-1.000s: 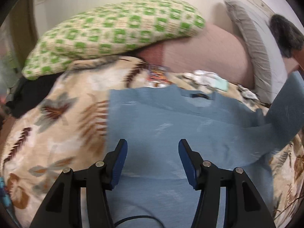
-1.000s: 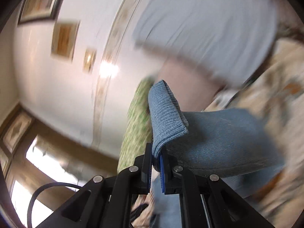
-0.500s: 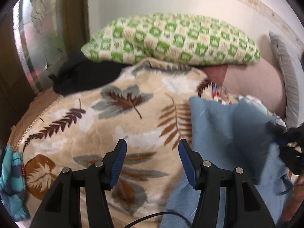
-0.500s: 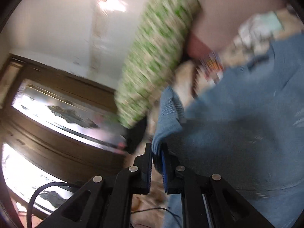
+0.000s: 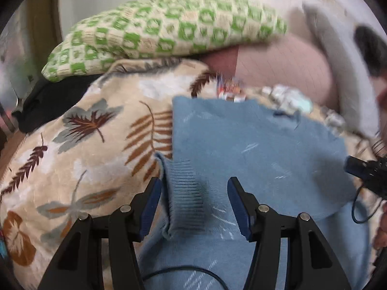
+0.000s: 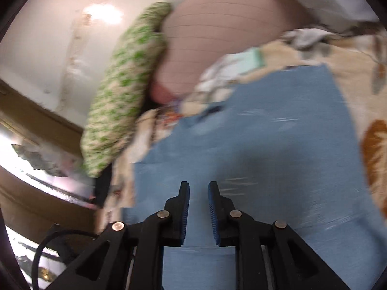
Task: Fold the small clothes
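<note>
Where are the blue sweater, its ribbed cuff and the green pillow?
sweater (image 5: 254, 145), left wrist view, flat body panel
cuff (image 5: 186, 193), left wrist view, ribbed band
pillow (image 5: 164, 31), left wrist view, top face

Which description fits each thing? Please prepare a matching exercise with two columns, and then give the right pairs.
Things:
1. ribbed cuff
2. checked pillow
3. right tongs
4. black cloth

Descriptions:
A. green and cream, on top of the pile at the back
B. opening, with nothing between the fingers
C. blue, lying between the open fingers of the left tongs
D. under the left end of the pillow

Pairs: 1-C, 2-A, 3-B, 4-D
</note>
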`<state>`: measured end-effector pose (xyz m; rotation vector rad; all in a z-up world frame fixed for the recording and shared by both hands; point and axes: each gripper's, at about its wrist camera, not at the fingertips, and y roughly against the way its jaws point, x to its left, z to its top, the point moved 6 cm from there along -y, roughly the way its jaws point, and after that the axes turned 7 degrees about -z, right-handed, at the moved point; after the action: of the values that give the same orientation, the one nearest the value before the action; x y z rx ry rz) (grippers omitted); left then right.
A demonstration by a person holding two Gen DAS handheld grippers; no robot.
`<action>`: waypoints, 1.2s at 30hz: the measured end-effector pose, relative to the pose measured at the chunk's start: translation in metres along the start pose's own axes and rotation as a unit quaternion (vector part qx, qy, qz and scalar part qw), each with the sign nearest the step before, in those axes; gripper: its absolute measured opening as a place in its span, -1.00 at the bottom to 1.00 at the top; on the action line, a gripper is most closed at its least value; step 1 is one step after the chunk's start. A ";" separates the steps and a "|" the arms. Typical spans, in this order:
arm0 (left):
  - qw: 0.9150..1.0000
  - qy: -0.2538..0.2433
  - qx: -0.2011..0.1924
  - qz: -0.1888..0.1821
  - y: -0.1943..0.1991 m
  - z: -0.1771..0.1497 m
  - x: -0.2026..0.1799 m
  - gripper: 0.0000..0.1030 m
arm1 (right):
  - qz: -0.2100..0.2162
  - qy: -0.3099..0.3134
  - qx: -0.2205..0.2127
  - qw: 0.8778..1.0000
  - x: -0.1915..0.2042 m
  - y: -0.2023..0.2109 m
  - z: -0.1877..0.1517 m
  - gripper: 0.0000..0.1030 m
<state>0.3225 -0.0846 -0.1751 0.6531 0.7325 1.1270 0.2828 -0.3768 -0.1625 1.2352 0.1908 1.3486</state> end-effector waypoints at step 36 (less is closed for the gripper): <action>0.982 0.054 -0.173 0.060 0.400 -0.211 0.098 0.60 | -0.018 0.040 -0.107 0.993 -0.133 0.338 -0.242 0.85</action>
<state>-0.0420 0.1479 -0.0095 0.3471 0.5755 1.3715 -0.1420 -0.4345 -0.0813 0.9955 0.1205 1.3497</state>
